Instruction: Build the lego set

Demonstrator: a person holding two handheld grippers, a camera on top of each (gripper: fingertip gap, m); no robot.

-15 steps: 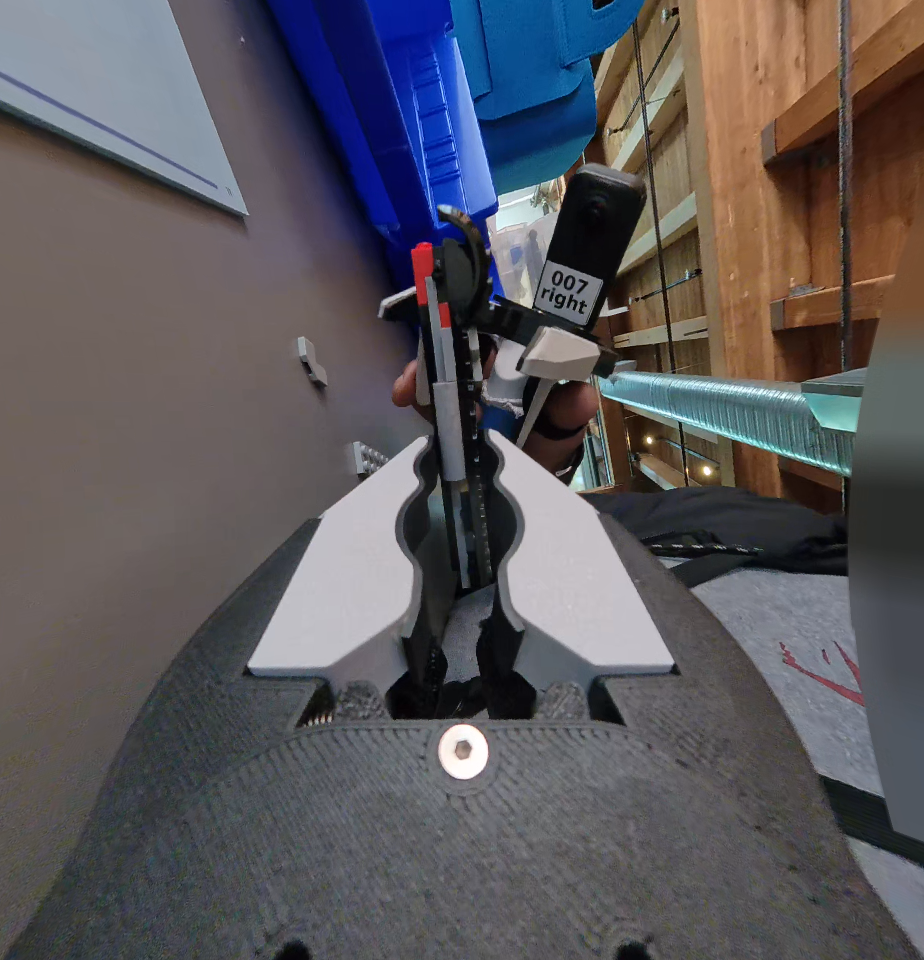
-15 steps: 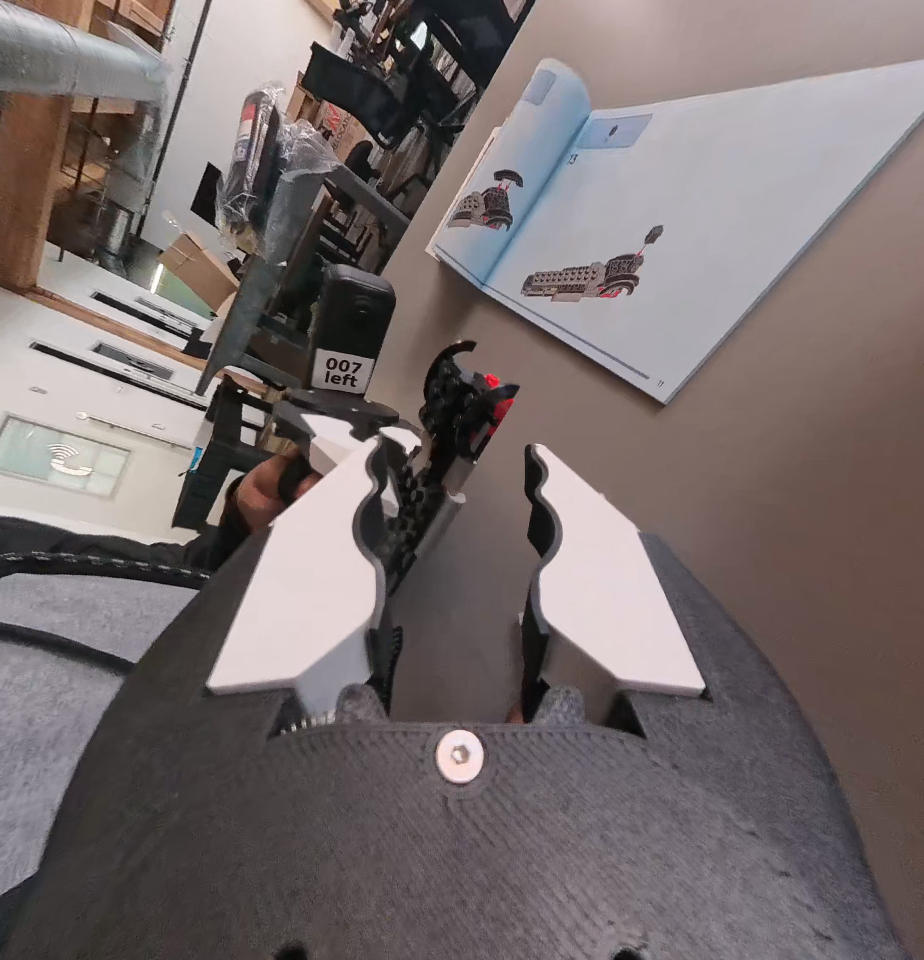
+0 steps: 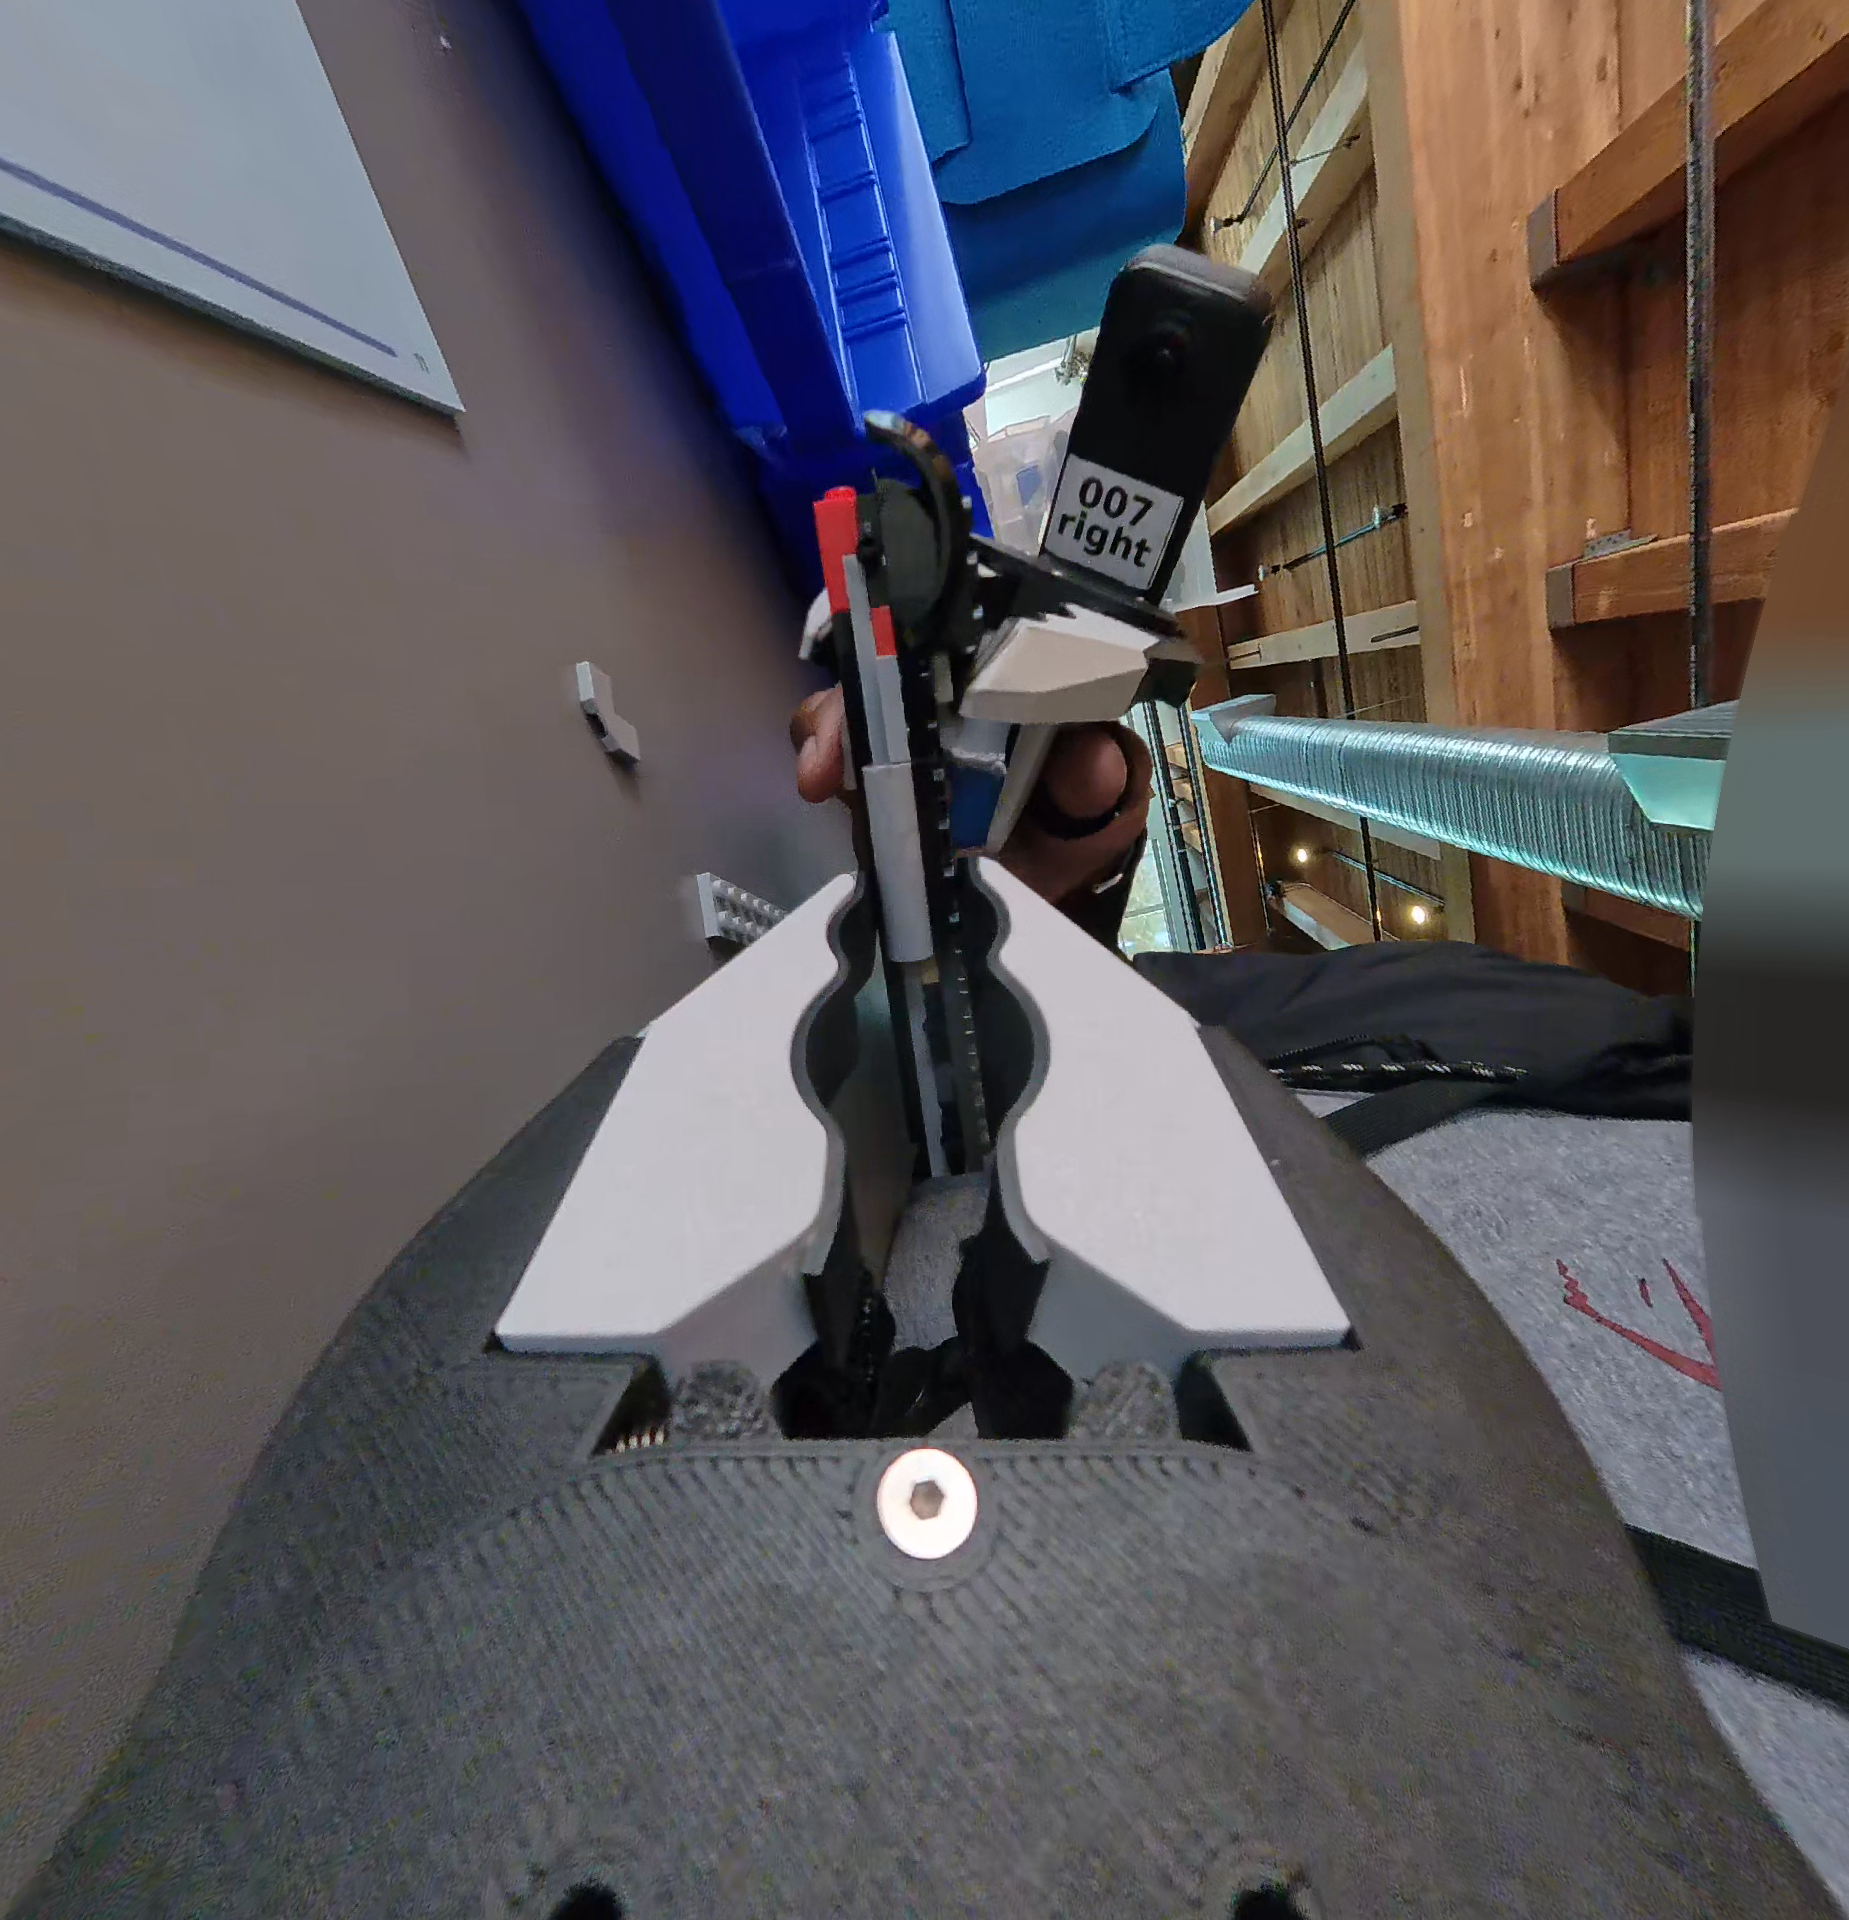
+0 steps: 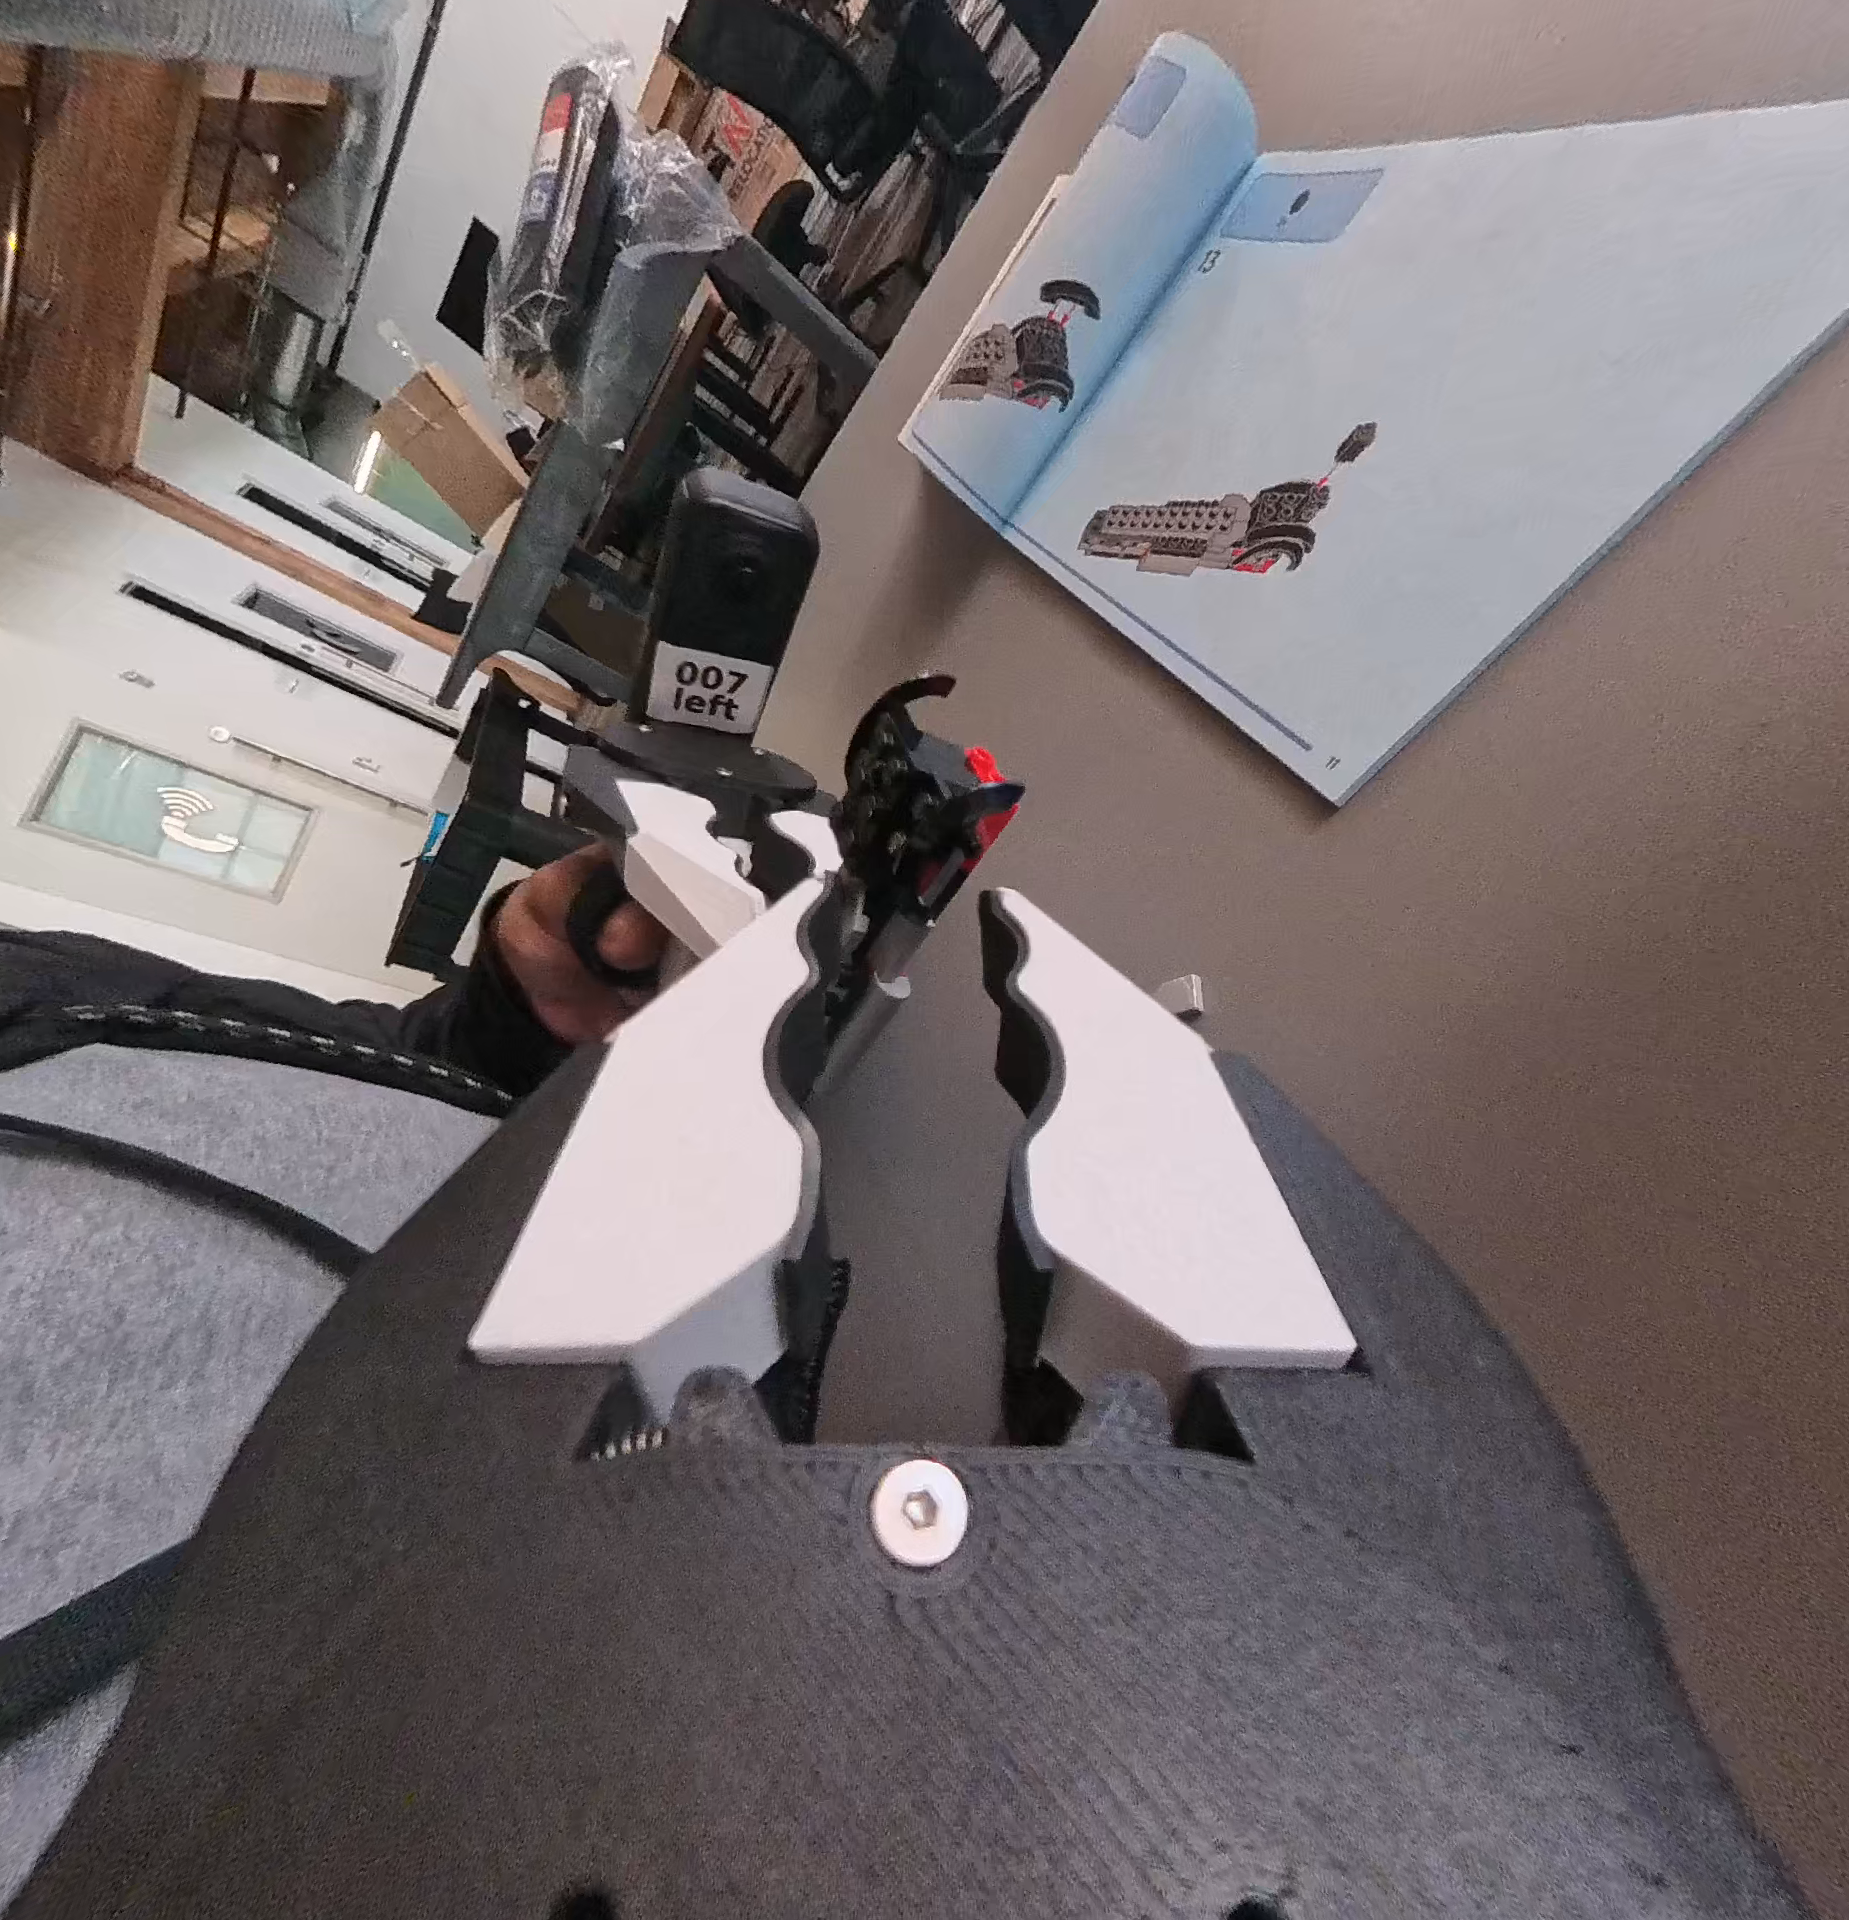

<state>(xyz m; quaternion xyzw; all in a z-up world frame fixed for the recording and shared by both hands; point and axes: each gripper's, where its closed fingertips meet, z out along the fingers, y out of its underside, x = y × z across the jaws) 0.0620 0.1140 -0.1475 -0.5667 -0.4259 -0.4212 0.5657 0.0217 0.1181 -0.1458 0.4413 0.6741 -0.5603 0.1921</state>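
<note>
Lego model (image 3: 904, 790): a long, thin build of black, grey and red pieces, with a black curved fin and a red tip at its far end. Held off the brown table (image 3: 276, 831), clamped edge-on between the two white fingers of the left gripper (image 3: 918, 914).

Left gripper: closed tight on the lower end of the model; the model stands up out of its jaws.

Right gripper (image 4: 904, 914): jaws spread apart, nothing between them. Its left finger (image 4: 691, 1091) sits just beside the grey bar of the model; whether it touches is hard to say from here. A hand (image 4: 567, 935) holds the left gripper's handle on the far side.

Loose pieces on the table: a small grey block (image 3: 608, 712) and a studded grey plate (image 3: 733, 909), both near the left gripper, apart from the model.

Instruction booklet (image 4: 1419, 416): open flat on the table beyond the model, light blue pages showing build drawings.

Blue plastic bins (image 3: 795, 208): at the far edge of the table.

Surroundings: wooden shelving (image 3: 1522, 416), a ribbed metal duct (image 3: 1471, 790).
</note>
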